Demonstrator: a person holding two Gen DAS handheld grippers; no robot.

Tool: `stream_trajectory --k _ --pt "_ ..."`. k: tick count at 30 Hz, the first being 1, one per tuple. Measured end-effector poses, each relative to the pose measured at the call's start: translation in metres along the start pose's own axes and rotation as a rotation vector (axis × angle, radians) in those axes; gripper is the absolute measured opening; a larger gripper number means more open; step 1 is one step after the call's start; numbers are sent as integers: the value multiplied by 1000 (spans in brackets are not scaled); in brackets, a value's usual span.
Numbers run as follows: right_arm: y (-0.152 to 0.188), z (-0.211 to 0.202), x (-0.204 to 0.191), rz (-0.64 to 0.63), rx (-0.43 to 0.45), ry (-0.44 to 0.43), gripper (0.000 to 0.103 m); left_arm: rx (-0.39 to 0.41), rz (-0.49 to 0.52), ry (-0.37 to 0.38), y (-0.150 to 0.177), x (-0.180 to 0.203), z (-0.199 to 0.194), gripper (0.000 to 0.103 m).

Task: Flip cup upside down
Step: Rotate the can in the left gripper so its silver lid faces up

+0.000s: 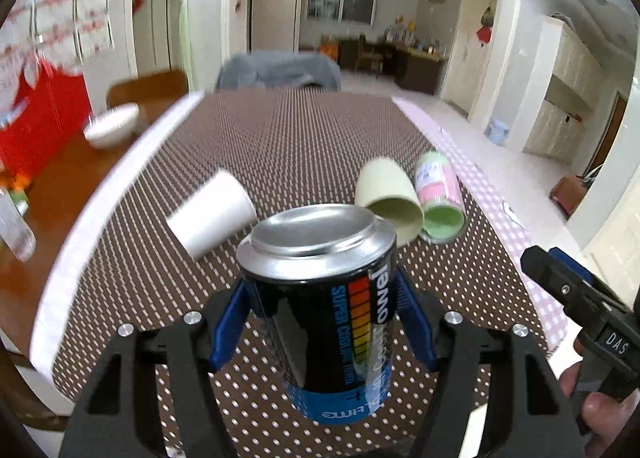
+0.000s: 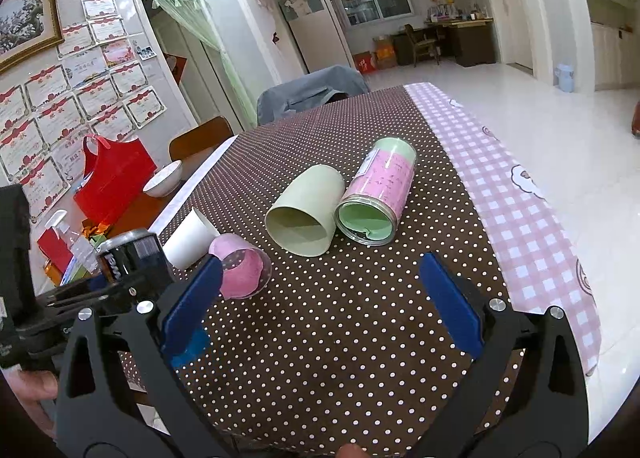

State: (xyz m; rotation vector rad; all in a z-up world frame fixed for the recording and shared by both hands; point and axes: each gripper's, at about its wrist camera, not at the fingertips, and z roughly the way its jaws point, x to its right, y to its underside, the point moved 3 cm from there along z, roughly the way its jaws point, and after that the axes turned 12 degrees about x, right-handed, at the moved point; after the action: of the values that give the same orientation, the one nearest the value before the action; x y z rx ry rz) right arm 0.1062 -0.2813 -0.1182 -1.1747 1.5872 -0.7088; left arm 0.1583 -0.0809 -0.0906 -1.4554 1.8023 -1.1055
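Observation:
My left gripper is shut on a black and blue metal can-shaped cup, held upside down with its silver base up and its print inverted, above the dotted tablecloth. The can also shows at the left of the right wrist view. My right gripper is open and empty above the cloth. In front of it lie a pale green cup, a pink and green clear tumbler, a pink cup and a white cup, all on their sides.
A white bowl, a red bag and a clear bottle stand on the bare wooden table at the left. A pink checked cloth covers the right edge. A grey-draped chair stands at the far end.

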Motion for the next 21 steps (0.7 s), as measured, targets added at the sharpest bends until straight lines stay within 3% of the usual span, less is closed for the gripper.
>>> stream_trajectory --k 4,9,21 --pt "1 -4 -2 -5 7 7 97 88 37 -13 -7 3 -10 67" --pt "3 -8 -6 -15 15 16 97 141 56 -8 -6 1 -4 67" --pt "11 -19 -8 -16 25 25 97 176 121 -3 31 13 26 67"
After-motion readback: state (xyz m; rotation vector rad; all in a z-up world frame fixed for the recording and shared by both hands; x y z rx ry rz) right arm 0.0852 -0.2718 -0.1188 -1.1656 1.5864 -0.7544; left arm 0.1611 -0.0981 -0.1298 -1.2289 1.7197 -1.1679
